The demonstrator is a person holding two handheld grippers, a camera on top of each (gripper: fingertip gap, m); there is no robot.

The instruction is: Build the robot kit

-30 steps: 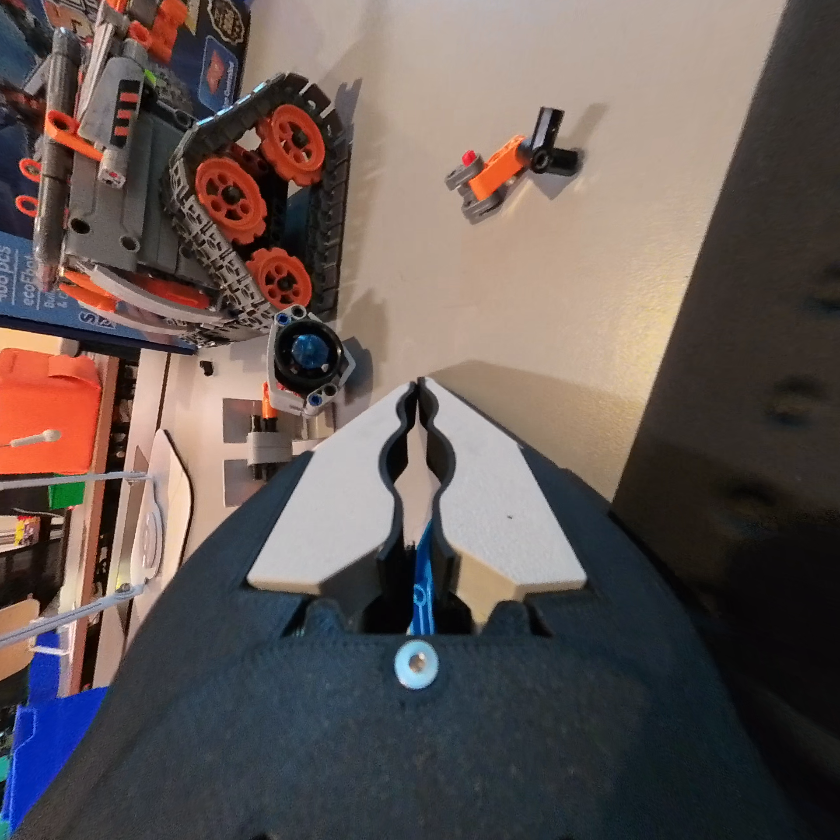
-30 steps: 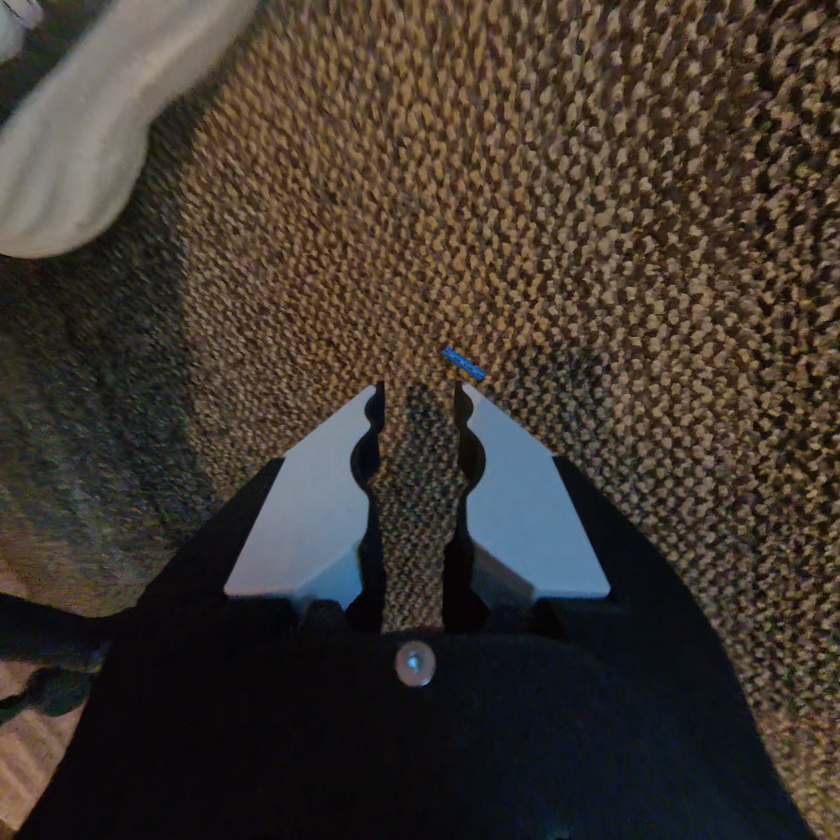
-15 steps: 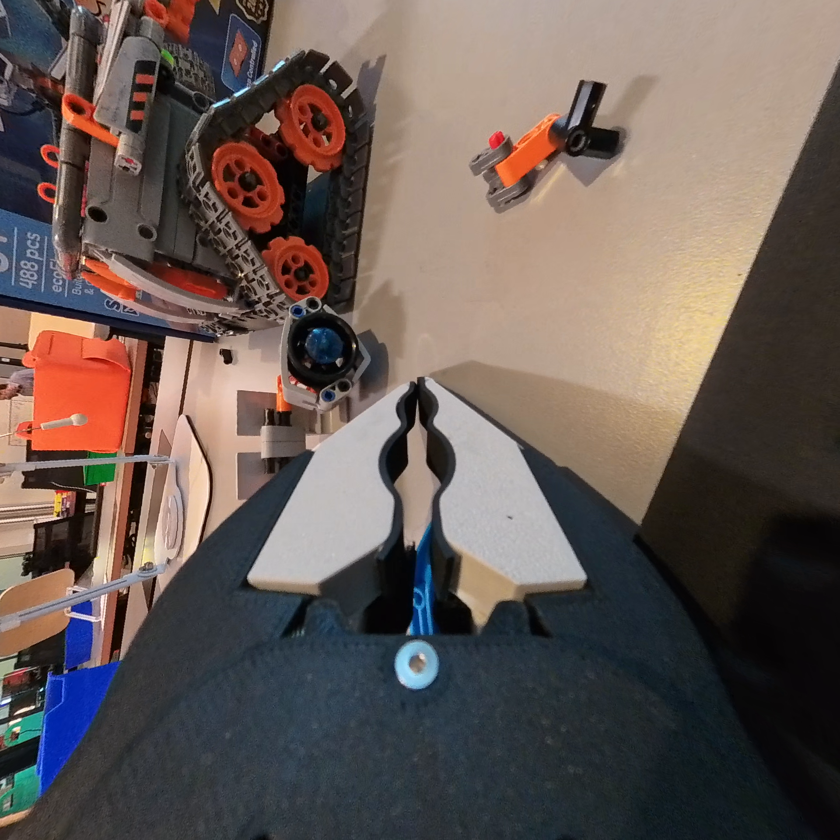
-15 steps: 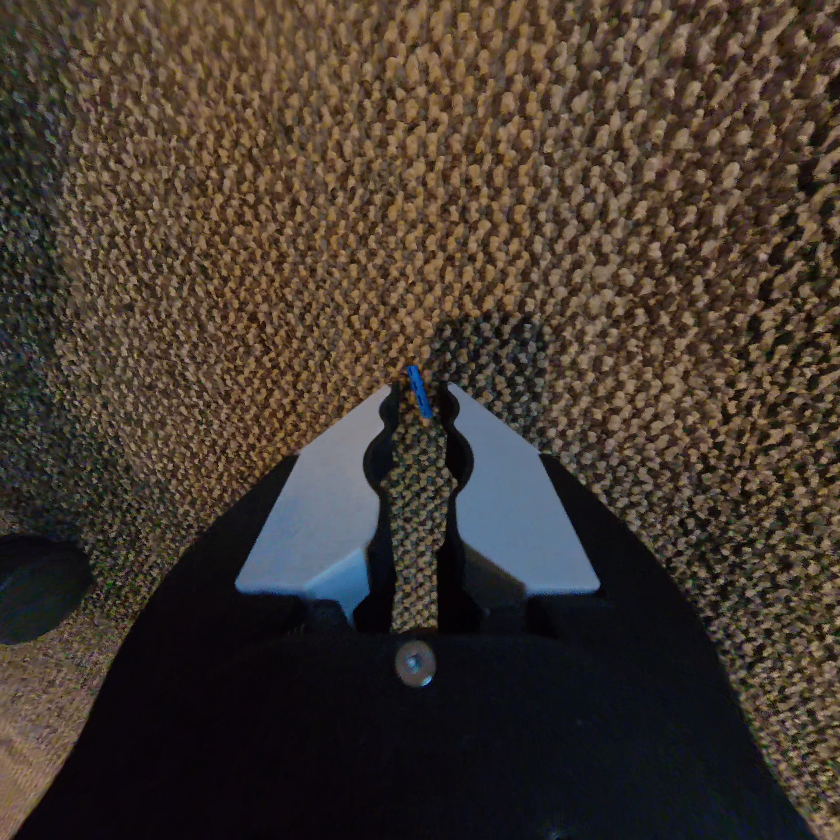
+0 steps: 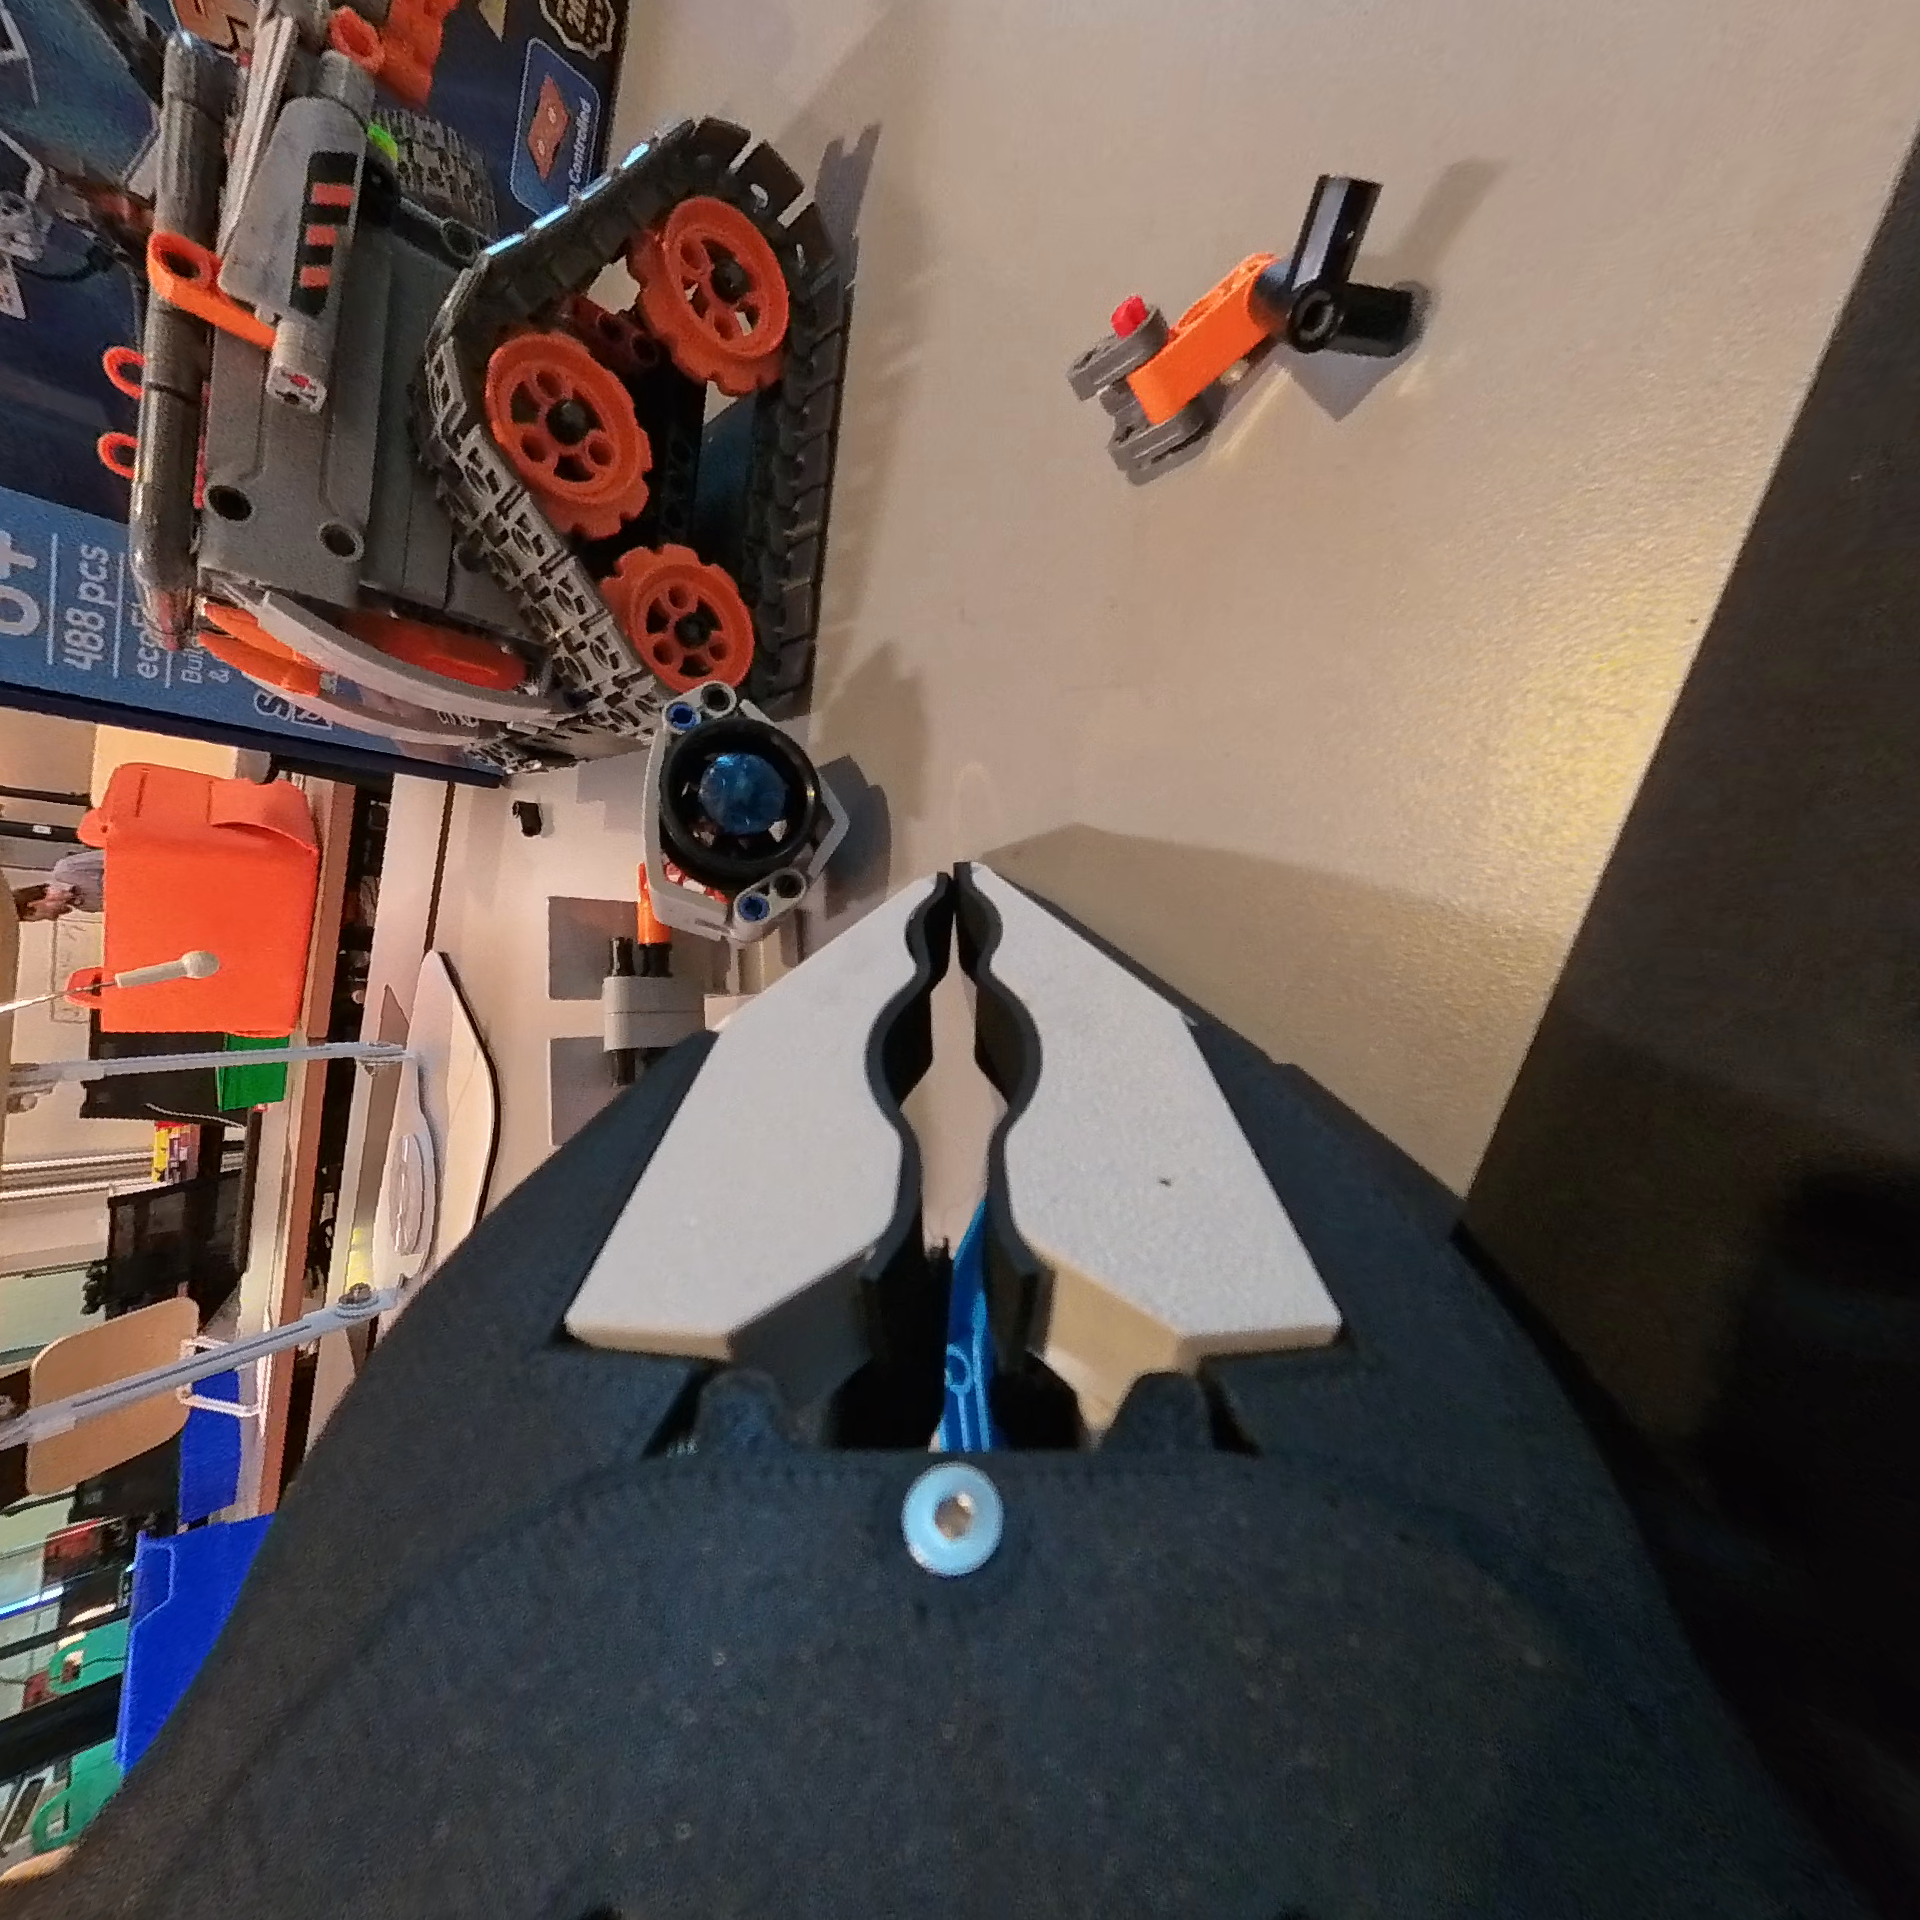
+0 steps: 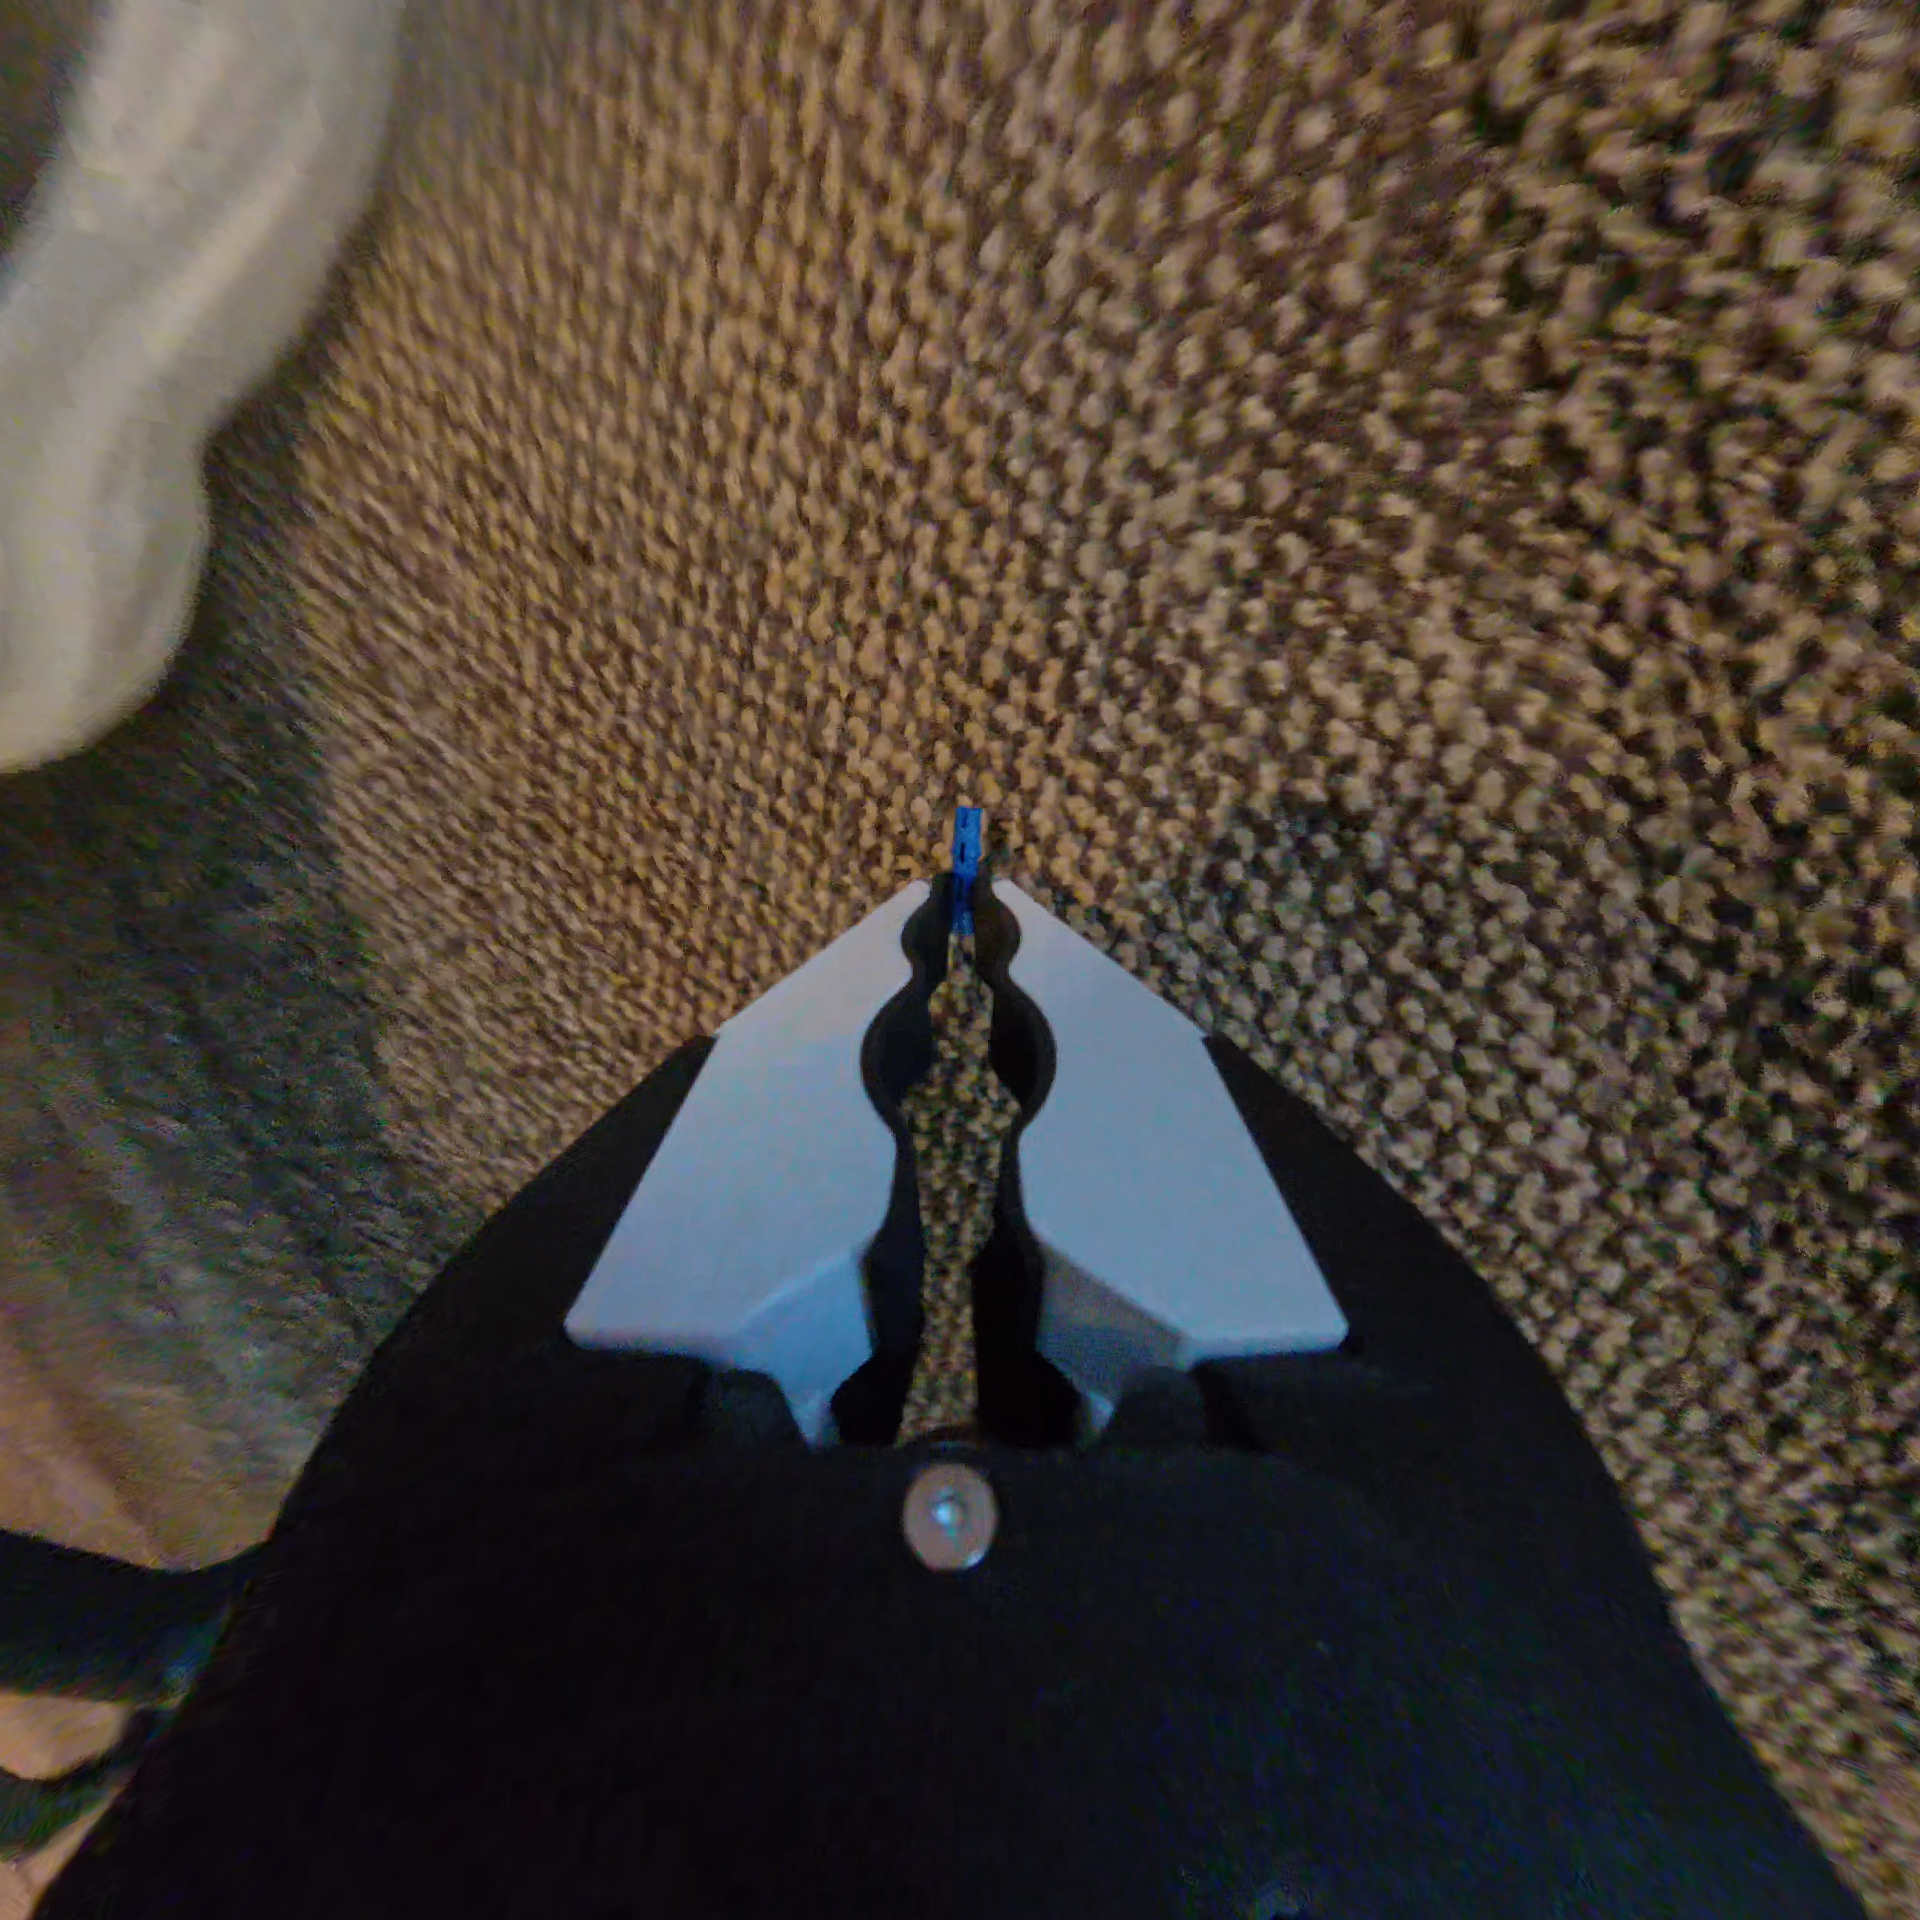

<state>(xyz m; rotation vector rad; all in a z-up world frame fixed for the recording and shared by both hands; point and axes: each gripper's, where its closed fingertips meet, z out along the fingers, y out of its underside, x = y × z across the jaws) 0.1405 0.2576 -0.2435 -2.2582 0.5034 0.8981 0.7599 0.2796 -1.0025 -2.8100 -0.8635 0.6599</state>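
Right gripper [image 6: 958,883] has closed on blue pin [image 6: 966,836].

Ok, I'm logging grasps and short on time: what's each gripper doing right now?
Left gripper: shut, tips together, nothing held at them.
Right gripper: shut on a small blue pin, over the carpet.

- A blue box [image 5: 73,623] stands at 9 to 10 o'clock in the left wrist view, behind the tracked vehicle [image 5: 520,416]. It carries white printed lines and a number along its lower edge.
- The same box at 11 o'clock bears two small printed badges, too tilted to read well.
- The right wrist view shows no writing.
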